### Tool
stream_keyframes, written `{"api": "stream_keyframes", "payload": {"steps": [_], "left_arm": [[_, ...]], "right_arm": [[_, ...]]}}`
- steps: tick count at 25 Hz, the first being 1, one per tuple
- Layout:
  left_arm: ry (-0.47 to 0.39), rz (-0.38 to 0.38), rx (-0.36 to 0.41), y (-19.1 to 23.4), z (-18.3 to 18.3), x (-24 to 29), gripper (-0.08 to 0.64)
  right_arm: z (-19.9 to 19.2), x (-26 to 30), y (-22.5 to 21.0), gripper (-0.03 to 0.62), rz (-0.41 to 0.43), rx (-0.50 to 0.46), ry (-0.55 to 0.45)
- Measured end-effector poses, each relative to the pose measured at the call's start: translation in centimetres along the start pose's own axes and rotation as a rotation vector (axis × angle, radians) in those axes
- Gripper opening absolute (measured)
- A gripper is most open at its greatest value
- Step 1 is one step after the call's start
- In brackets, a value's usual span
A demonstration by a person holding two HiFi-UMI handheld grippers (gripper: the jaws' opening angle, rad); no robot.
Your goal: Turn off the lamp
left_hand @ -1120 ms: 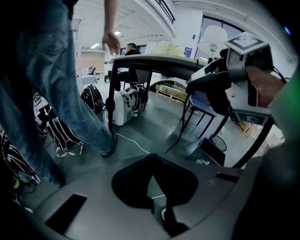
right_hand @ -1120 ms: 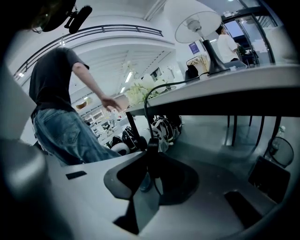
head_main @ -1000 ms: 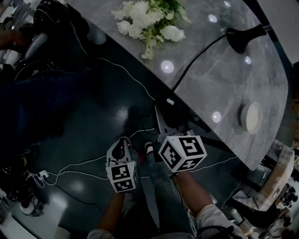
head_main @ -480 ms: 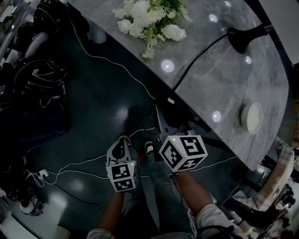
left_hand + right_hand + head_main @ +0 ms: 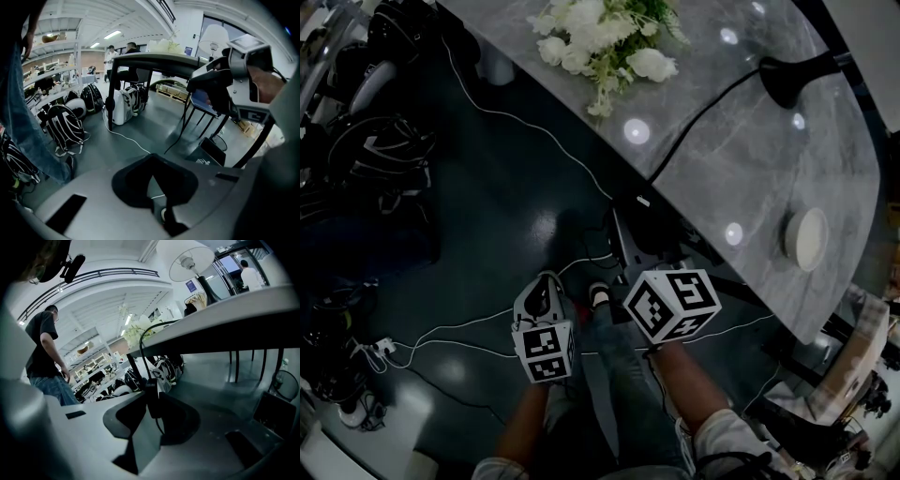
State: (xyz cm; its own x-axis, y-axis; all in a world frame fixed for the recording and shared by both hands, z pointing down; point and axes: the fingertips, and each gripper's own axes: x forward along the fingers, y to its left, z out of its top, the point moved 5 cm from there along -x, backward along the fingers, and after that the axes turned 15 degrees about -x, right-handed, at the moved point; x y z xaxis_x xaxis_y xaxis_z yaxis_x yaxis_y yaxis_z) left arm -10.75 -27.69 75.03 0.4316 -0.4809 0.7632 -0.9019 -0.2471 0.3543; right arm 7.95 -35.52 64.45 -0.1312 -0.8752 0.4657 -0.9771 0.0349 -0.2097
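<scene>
**Head view.** A grey marble counter (image 5: 750,178) carries the black lamp (image 5: 787,80), of which only the base shows, at the far right. Its black cord (image 5: 694,122) runs across the top and drops over the near edge. A white bouquet (image 5: 600,37) lies well to the left of the base, and a white dish (image 5: 809,238) sits near the right rim. The left gripper (image 5: 539,298) and right gripper (image 5: 647,248) hang below the counter edge. Their cubes bear black-and-white square markers and no words.

**Left gripper view.** The lamp's white shade rises above the counter top. A white logo on a black bin (image 5: 211,152) is too small to read. The fingers (image 5: 129,183) meet at their tips and hold nothing.

**Right gripper view.** The lamp has a white drum shade on a dark stem and stands on the counter, upper right. A blue sign (image 5: 191,285) beside it is illegible. The black inline switch (image 5: 152,397) hangs on the cord between the fingers (image 5: 129,416). These have just been opening, yet they sit narrow, against both sides of the switch.
</scene>
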Motion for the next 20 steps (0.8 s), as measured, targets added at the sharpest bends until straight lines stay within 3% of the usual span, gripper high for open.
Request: {"api": "stream_keyframes", "payload": {"steps": [20], "left_arm": [[-0.001, 0.013, 0.016, -0.2, -0.2, 0.6, -0.009]], "right_arm": [[-0.2, -1.7, 0.9, 0.123, 0.069, 0.006, -0.005]]}}
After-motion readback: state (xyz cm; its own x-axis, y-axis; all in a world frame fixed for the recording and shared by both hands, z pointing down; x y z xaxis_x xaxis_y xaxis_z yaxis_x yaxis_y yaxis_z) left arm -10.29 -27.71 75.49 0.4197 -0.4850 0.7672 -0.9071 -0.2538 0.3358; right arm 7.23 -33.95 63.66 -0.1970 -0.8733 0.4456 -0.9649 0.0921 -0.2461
